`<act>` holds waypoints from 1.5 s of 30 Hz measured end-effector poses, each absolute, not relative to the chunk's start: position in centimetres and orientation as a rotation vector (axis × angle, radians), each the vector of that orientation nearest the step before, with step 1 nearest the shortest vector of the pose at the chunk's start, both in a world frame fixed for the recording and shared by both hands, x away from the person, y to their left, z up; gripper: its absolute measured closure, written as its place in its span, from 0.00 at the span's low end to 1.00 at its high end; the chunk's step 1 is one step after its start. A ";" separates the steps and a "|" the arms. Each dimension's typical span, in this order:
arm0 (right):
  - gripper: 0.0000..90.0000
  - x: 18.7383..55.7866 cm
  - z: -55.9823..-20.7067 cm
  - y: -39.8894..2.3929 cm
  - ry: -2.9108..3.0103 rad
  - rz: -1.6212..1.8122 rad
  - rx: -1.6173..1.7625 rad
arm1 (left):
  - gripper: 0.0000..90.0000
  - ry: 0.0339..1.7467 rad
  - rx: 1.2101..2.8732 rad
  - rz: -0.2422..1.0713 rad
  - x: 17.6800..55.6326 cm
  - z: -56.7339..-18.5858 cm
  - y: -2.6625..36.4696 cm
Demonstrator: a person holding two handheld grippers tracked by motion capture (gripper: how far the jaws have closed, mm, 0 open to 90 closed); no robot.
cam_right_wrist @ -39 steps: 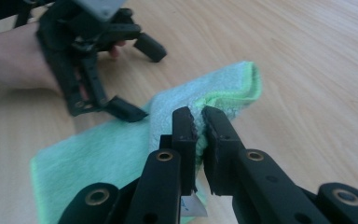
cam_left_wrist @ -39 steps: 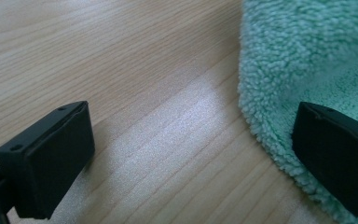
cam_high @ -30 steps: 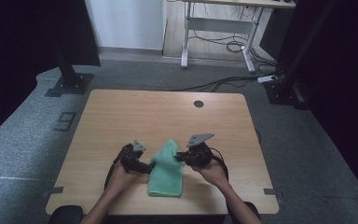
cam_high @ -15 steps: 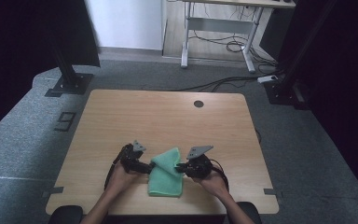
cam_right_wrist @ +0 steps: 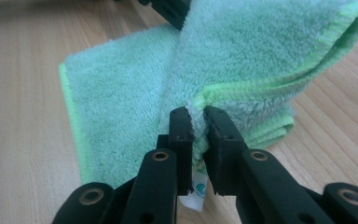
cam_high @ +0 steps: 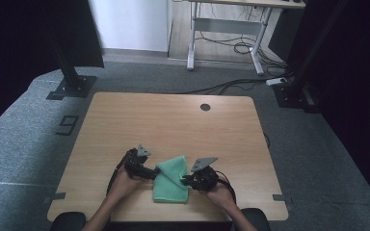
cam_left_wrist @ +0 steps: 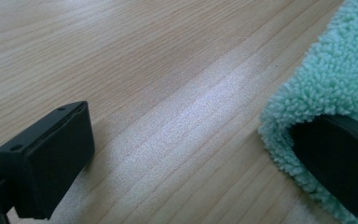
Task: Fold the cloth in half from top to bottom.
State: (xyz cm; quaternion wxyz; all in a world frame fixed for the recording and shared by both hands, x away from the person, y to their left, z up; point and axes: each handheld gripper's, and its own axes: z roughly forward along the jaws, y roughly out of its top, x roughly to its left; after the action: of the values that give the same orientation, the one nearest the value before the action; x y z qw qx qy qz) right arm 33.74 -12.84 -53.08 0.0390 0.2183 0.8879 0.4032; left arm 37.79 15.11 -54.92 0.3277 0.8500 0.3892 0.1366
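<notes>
A green fleecy towel lies folded near the table's front edge, between the two grippers. My right gripper is shut on a hemmed edge of the towel and holds that flap lifted and curled over the flat layers. A white label hangs below the pinch. In the high view the right gripper sits at the towel's right side. My left gripper is at the towel's left side. It stands wide open, one jaw over bare wood and the other inside a fold of the towel.
The wooden table has a round cable hole at the back. Grey carpet surrounds it, with dark stand bases at the back left and back right. A white desk frame and cables stand farther back.
The right gripper has come nearer and slightly left with the towel's edge, drawing the far part of the towel back over itself. The left gripper has hardly moved.
</notes>
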 end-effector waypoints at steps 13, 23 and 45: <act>0.86 33.9 -53.9 -13.3 2.726 1.271 0.764 | 0.18 0.854 2.294 0.228 37.4 -51.6 15.2; 0.85 34.0 -54.2 -13.5 2.717 1.299 0.834 | 0.26 0.731 2.340 0.228 39.3 -47.8 11.1; 0.84 34.3 -54.4 -13.8 2.721 1.340 0.888 | 0.94 0.582 2.451 0.005 41.2 -48.6 6.7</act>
State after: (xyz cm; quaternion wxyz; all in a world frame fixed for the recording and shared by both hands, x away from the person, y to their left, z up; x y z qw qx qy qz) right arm 34.28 -13.81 -54.40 -0.0095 0.2811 0.8609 0.4239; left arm 41.23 6.70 -48.61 0.3061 0.9263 0.2197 0.0017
